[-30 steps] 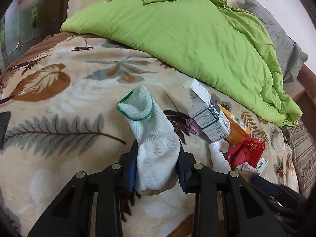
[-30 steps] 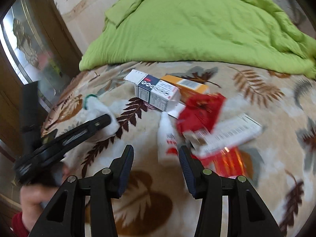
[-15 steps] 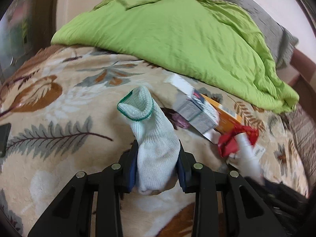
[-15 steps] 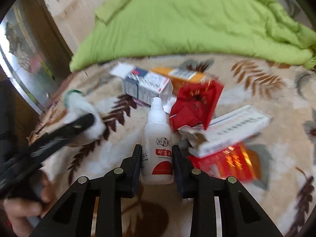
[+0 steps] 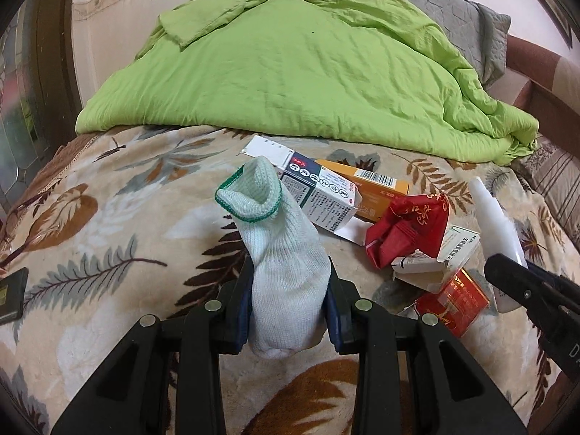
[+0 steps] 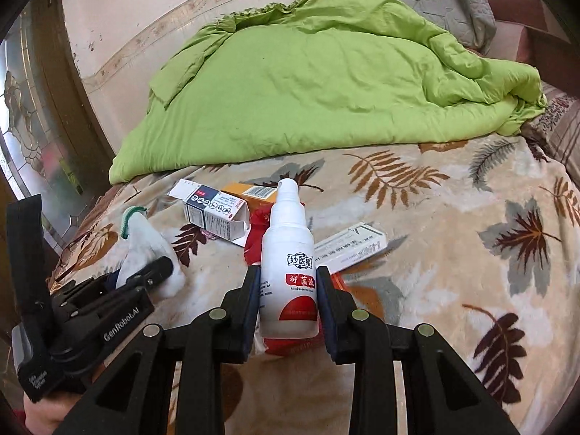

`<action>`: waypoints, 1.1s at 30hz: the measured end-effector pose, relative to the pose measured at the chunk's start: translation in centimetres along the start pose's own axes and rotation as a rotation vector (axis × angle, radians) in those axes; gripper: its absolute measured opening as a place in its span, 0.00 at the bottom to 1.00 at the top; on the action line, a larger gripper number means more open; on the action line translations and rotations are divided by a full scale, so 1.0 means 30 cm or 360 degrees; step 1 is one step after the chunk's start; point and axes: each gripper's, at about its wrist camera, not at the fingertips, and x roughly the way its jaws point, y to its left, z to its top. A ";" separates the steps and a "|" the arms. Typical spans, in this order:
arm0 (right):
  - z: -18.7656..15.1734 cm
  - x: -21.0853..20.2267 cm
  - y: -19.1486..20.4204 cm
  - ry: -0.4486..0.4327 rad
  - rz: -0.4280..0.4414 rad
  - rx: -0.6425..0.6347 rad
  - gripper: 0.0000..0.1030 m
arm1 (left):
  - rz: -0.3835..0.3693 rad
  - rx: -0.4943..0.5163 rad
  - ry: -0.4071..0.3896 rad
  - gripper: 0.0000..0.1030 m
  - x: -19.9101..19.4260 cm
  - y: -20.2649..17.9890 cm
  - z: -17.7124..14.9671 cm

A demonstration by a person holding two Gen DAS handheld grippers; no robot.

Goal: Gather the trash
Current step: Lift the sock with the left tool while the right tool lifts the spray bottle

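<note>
My left gripper point(image 5: 289, 311) is shut on a white sock with a green cuff point(image 5: 279, 253), held above the leaf-patterned blanket. My right gripper point(image 6: 288, 290) is shut on a white spray bottle with a red label point(image 6: 288, 264), lifted off the bed; the bottle also shows at the right of the left wrist view point(image 5: 496, 232). On the blanket lie a white and blue carton point(image 5: 319, 195), an orange box point(image 5: 366, 185), a crumpled red packet point(image 5: 406, 228), a torn white box point(image 5: 446, 257) and a red and gold pack point(image 5: 453, 301).
A green quilt point(image 5: 301, 65) is piled at the back of the bed, with a grey pillow point(image 5: 456, 11) behind it. A dark phone point(image 5: 12, 301) lies at the blanket's left edge. A wooden door frame with patterned glass point(image 6: 32, 137) stands to the left.
My right gripper closed on the spray bottle and lifted it off the blanket. My left gripper kept hold of the sock and drew back and swung right.
</note>
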 end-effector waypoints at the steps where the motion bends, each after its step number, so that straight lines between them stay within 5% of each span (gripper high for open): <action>1: 0.005 0.004 0.004 -0.0004 0.0007 -0.0016 0.31 | 0.0004 0.0006 0.0001 0.31 0.002 -0.006 0.000; 33: 0.004 0.004 -0.010 -0.0006 0.0027 0.0006 0.31 | 0.0079 0.0114 -0.0074 0.31 -0.029 -0.043 -0.001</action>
